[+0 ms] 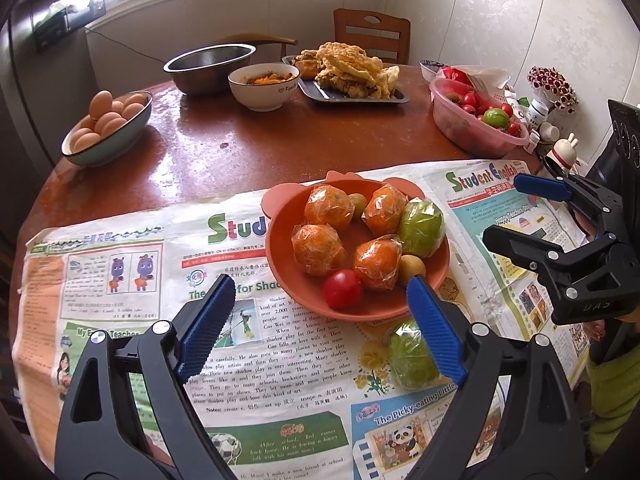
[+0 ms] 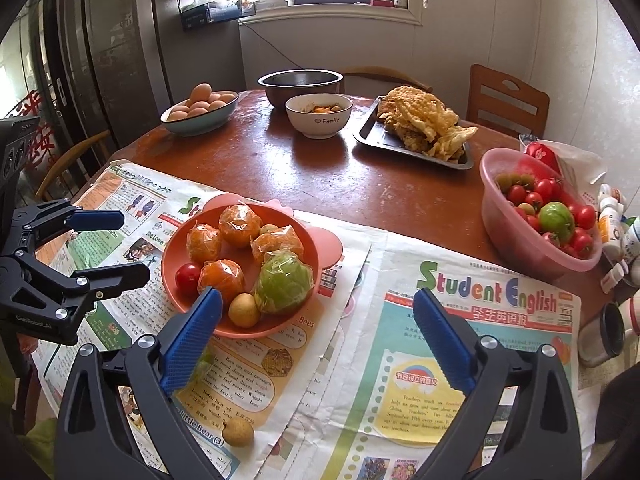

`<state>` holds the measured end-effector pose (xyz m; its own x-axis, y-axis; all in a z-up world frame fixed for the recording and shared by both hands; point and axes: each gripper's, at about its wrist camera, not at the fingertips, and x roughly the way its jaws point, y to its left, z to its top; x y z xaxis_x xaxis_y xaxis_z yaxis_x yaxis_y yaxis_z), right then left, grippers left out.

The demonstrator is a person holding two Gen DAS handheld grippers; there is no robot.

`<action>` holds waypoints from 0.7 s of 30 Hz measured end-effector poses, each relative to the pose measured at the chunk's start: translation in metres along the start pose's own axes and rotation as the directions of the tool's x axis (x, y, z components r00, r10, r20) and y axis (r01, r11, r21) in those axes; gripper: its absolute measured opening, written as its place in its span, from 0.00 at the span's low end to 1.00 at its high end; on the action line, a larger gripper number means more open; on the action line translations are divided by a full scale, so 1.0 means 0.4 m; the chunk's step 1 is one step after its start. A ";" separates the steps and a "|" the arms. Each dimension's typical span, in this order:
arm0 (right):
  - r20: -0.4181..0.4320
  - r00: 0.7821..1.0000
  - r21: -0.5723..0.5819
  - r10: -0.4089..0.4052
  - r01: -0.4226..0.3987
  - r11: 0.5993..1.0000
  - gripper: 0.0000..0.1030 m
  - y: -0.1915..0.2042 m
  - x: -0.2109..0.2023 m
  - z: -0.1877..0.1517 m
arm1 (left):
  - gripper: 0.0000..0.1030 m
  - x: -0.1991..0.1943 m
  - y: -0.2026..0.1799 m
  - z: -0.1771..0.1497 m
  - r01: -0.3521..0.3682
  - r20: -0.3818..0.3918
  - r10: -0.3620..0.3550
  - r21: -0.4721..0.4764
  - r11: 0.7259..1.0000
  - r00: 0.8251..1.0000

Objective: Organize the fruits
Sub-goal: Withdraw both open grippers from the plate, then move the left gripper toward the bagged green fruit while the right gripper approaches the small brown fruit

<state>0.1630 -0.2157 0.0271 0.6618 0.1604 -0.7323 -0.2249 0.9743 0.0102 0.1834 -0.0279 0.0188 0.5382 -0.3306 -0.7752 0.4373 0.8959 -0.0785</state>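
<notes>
An orange bowl (image 1: 362, 312) (image 2: 172, 254) sits on newspaper and holds several plastic-wrapped oranges (image 1: 328, 207), a wrapped green fruit (image 1: 422, 222) (image 2: 284, 282), a red tomato (image 1: 342, 288) (image 2: 188, 278) and small tan fruits (image 1: 412, 266). Another wrapped green fruit (image 1: 408, 356) lies on the paper just in front of the bowl, beside one finger of my left gripper (image 1: 320, 284) (image 2: 132, 245). That gripper is open with nothing between its pads. A small tan fruit (image 2: 238, 432) lies loose on the paper under my right gripper (image 2: 317, 295) (image 1: 505, 209), which is open wide and holds nothing.
On the round brown table stand a pink tub (image 2: 508, 228) of tomatoes at the right, a bowl of eggs (image 2: 208, 124), a steel bowl (image 2: 280, 96), a white bowl (image 2: 320, 124) and a tray (image 2: 372, 136) of fried food. Bottles (image 2: 610, 220) crowd the right edge. Chairs stand behind.
</notes>
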 end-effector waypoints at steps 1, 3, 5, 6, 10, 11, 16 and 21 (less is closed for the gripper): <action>0.002 1.000 -0.001 -0.003 0.003 1.000 0.94 0.002 -0.006 -0.002 | 0.81 -0.003 -0.001 -0.002 -0.002 0.001 0.002 0.001 1.000 1.000; 0.006 1.000 -0.002 -0.010 0.010 1.000 0.95 0.004 -0.017 -0.007 | 0.82 -0.010 -0.003 -0.007 -0.004 0.002 0.004 0.002 1.000 1.000; 0.011 1.000 -0.005 -0.015 0.015 1.000 0.95 0.007 -0.030 -0.016 | 0.85 -0.014 -0.004 -0.014 -0.006 0.002 0.006 0.001 1.000 1.000; 0.012 1.000 -0.005 -0.016 0.016 1.000 0.96 0.009 -0.035 -0.019 | 0.86 -0.015 -0.006 -0.015 -0.007 0.003 0.007 0.001 1.000 1.000; 0.017 1.000 -0.003 -0.019 0.019 1.000 0.96 0.013 -0.054 -0.039 | 0.87 -0.022 -0.009 -0.030 -0.004 0.001 0.004 -0.005 1.000 1.000; 0.016 1.000 -0.002 -0.019 0.019 1.000 0.96 0.014 -0.059 -0.047 | 0.90 -0.023 -0.011 -0.034 -0.005 0.000 0.005 -0.005 1.000 1.000; 0.013 0.999 -0.015 -0.032 0.032 0.999 0.96 0.027 -0.080 -0.080 | 0.91 -0.029 -0.021 -0.056 -0.008 -0.004 0.008 -0.004 1.000 1.000; 0.000 1.000 -0.021 -0.032 0.032 0.999 0.96 0.042 -0.088 -0.119 | 0.91 -0.034 -0.033 -0.076 -0.005 -0.008 0.005 -0.004 1.000 1.000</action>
<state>0.1019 -0.2124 0.0206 0.6687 0.1296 -0.7322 -0.2189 0.9754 -0.0273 0.1486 -0.0262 0.0114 0.5346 -0.3238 -0.7806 0.4317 0.8987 -0.0771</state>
